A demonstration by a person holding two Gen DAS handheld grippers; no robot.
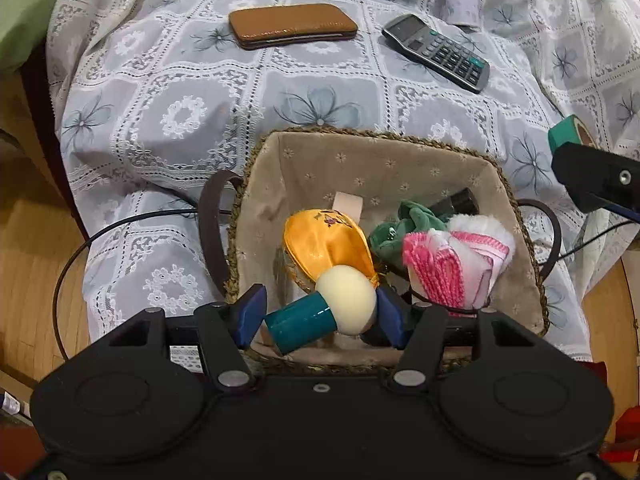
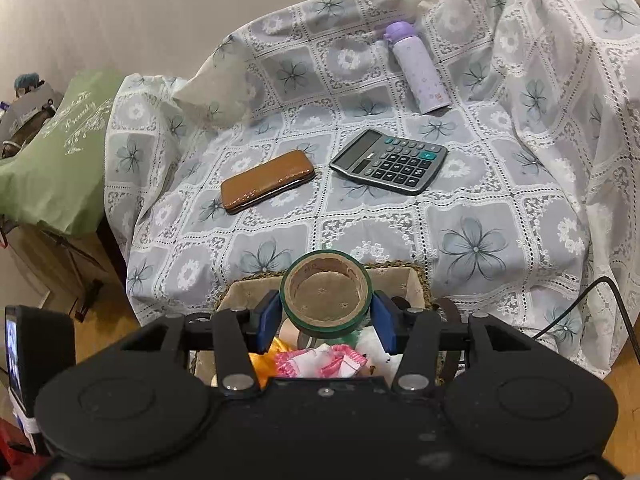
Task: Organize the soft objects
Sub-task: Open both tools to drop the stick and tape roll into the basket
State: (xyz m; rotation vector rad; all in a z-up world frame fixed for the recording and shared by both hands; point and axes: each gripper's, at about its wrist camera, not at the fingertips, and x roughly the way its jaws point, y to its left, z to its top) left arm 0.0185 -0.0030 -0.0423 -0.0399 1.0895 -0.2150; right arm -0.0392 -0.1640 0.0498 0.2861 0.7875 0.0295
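Note:
A woven basket (image 1: 404,141) with a beige lining stands at the near edge of the lace-covered seat. In it lie a yellow satin pouch (image 1: 326,242), a green cloth (image 1: 402,226), a pink and white towel (image 1: 460,266) and a black tube (image 1: 460,202). My left gripper (image 1: 320,316) hangs over the basket's near side. Its blue pads touch both ends of a puff brush (image 1: 348,300), which has a cream head and a teal handle. My right gripper (image 2: 326,320) is shut on a green tape roll (image 2: 326,328) above the basket (image 2: 420,280). The roll (image 1: 570,132) also shows at the right edge of the left wrist view.
On the lace cloth (image 2: 500,208) behind the basket lie a brown leather case (image 2: 266,182), a grey calculator (image 2: 390,160) and a purple bottle (image 2: 418,70). A green cushion (image 2: 60,152) sits to the left. Black cables (image 1: 80,248) hang at both sides over the wooden floor.

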